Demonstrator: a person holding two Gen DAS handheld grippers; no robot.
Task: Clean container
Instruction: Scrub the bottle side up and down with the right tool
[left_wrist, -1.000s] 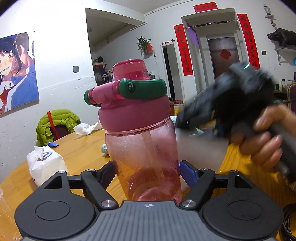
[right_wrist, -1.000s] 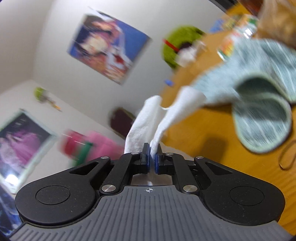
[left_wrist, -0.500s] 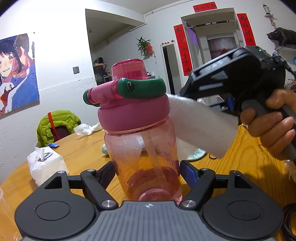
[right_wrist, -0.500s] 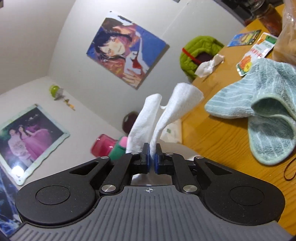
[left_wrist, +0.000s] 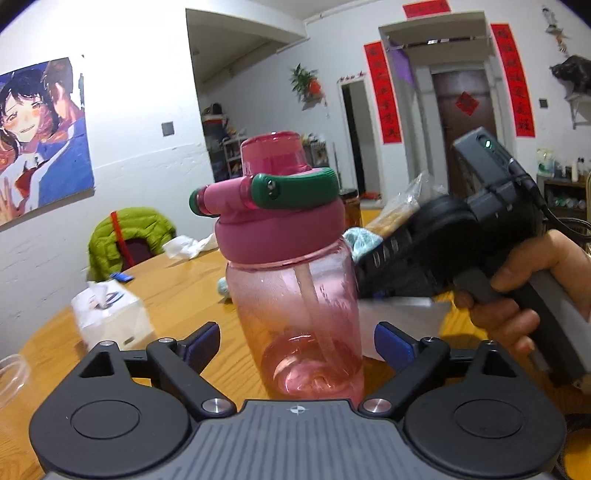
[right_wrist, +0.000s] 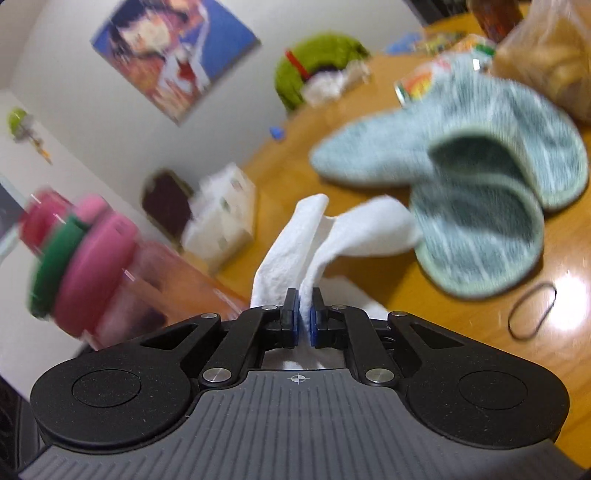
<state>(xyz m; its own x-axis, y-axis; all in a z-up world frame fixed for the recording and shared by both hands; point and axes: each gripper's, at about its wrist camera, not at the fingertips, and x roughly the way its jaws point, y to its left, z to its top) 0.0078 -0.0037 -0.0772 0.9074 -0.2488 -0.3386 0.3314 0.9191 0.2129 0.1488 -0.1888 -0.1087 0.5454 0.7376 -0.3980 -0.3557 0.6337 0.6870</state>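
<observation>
Pink water bottle (left_wrist: 295, 295) stood upright on the wooden table (left_wrist: 177, 295), directly ahead of the left gripper (left_wrist: 295, 341) and between its 2 blue-tipped fingers (left_wrist: 201, 341). Left jaws were spread wide; a gap showed on each side of the bottle, so neither pad appeared to touch it. Nothing was held there.

Bottle body was clear pink with a straw visible inside. Lid was darker pink with a green carry loop (left_wrist: 295, 190) folded around the cap.

Right gripper (right_wrist: 303, 317) had its jaws closed almost fully, pinching a folded white paper towel (right_wrist: 321, 236). 2 flaps of the towel stuck out forward past the fingertips. From the left wrist view, the right gripper sat just beside the bottle's right shoulder, held by a hand (left_wrist: 532, 291) wrapped around the grip. Whether the towel touched the bottle could not be told; that area was blurred.

Right wrist view was motion-blurred. Bottle appeared at its left edge, tilted in frame.

Other items on the table: a white tissue box (left_wrist: 110, 317) left of the bottle, a light blue-green cloth (right_wrist: 480, 177) lying bunched to the right, a black rubber band (right_wrist: 532, 314) near it. A green jacket (left_wrist: 129, 236) hung over a chair at the far edge.
</observation>
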